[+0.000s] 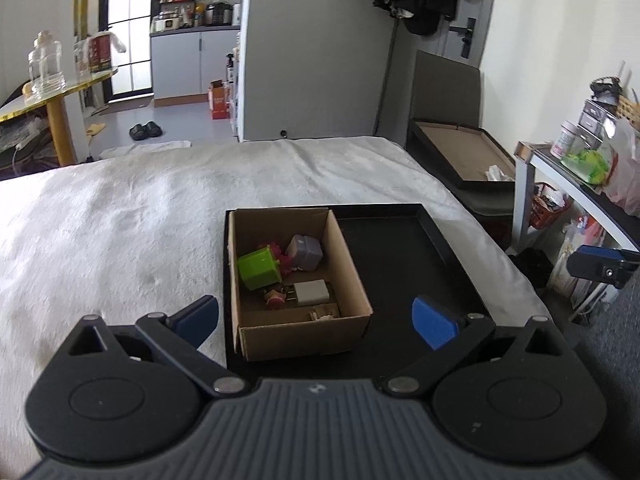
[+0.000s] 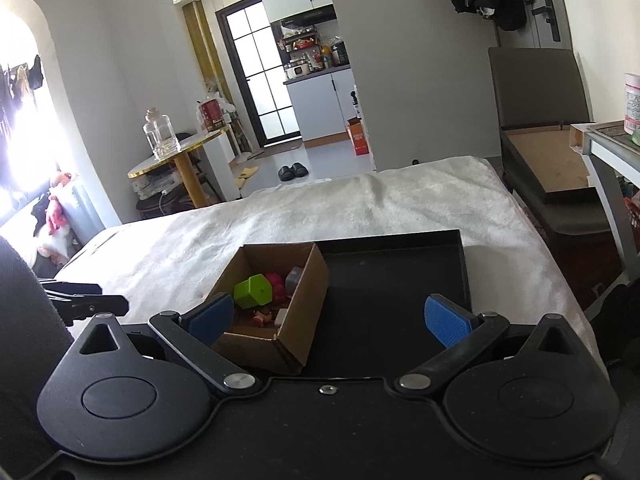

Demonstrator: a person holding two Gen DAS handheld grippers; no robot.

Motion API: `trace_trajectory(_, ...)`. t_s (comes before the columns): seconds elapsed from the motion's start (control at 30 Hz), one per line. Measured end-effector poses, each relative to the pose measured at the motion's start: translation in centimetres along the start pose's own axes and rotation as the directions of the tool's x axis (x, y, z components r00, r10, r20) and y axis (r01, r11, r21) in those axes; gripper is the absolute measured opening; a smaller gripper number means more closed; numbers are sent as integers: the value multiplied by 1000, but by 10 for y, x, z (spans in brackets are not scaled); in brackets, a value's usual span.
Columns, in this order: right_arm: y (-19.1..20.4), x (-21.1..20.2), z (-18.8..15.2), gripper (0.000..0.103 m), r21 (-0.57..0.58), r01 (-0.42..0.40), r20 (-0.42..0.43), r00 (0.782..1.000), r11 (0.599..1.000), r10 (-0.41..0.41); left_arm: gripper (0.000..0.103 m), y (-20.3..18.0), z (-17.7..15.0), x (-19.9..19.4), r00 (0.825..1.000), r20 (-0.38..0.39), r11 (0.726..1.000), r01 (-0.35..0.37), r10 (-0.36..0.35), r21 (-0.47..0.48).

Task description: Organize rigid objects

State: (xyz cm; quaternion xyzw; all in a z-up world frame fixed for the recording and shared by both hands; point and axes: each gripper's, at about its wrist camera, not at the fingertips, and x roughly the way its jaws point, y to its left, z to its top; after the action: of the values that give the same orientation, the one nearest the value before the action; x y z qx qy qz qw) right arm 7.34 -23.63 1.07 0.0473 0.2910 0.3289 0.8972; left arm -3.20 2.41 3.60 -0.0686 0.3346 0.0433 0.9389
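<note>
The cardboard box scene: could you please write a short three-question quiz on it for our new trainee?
1. True or false: the cardboard box sits inside the black tray.
2. Which colour is the biggest block in the box? A red, B green, C yellow.
3. Fill in: both claws are ____ and hold nothing.

Key:
1. True; it fills the tray's left part.
2. B, the green block.
3. Open: left claw and right claw.

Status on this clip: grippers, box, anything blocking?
Left gripper open, empty. Right gripper open, empty. Cardboard box on left part of black tray, holding green block, grey cube, white charger. Nothing blocking.
</note>
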Motion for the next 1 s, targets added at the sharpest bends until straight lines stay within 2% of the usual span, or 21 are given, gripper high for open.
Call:
trace_trajectory(0.27,10,7,-7,103,-10,-41,-29,999,999,41,102,-3,-1,-1,999,40,1000,11,-11,7)
trace_trajectory(0.63,20,18,-15,103,-22,-53,-89,995,998,51,102,0,-11,10,999,-34,1000,8,-9,-13)
trace_trajectory(1.0,21,18,-17,103,-14,-50,-100,994,999,48,102,5,-16,11,999,-42,999,20,-22,-37)
